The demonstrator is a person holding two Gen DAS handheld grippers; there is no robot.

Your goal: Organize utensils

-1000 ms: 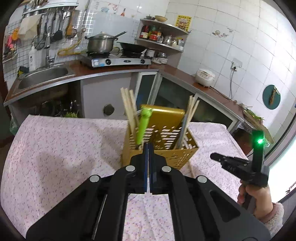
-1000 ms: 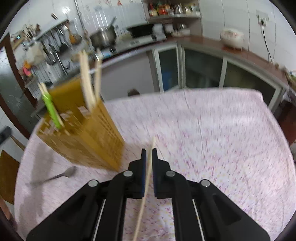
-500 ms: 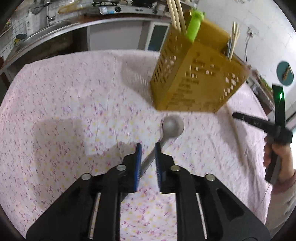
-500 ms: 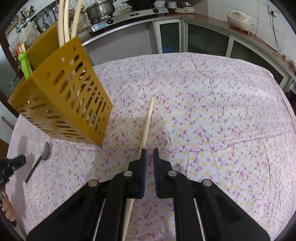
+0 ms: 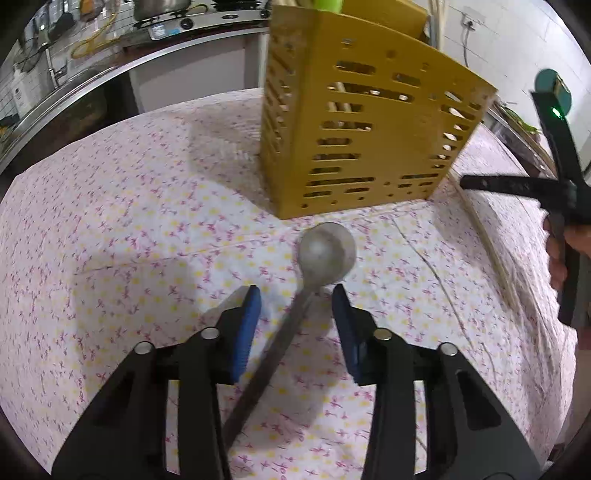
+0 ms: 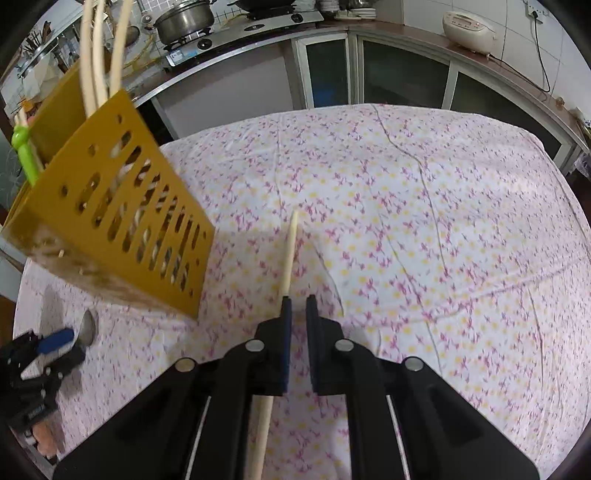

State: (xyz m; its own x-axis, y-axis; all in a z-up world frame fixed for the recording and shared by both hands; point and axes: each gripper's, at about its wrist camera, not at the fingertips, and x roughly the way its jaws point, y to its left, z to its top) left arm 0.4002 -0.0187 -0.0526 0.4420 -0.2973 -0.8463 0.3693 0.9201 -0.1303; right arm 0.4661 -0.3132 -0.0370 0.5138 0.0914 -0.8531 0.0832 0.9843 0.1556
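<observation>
Left tool (image 5: 295, 301), seen from the left wrist camera, has its blue-padded jaws spread wide on either side of a metal spoon (image 5: 314, 266) without touching it. This spoon lies flat on the floral tablecloth (image 5: 110, 221) of the table, bowl pointing away toward a yellow perforated utensil holder (image 5: 362, 147) that stands just beyond it. At the right edge the right tool (image 5: 480, 182) appears as a dark bar held by a hand (image 5: 569, 247), with a single chopstick (image 5: 487, 243) lying on the cloth beneath it, beside the holder's corner.

Right tool (image 6: 298, 306), seen from the right wrist camera, shows a narrow gap between its jaws. The chopstick (image 6: 288, 254) runs along the left jaw's inner face and out past the tips; whether it is actually clamped cannot be told. To the left stands the utensil holder (image 6: 122, 225), with pale chopsticks (image 6: 98, 55) and a green-handled utensil (image 6: 24, 151) standing in it. At the lower left, the left tool (image 6: 55, 341) sits at the spoon (image 6: 88, 326), near the holder's base. Behind the table, a pot (image 6: 184, 20) sits on a stove.
</observation>
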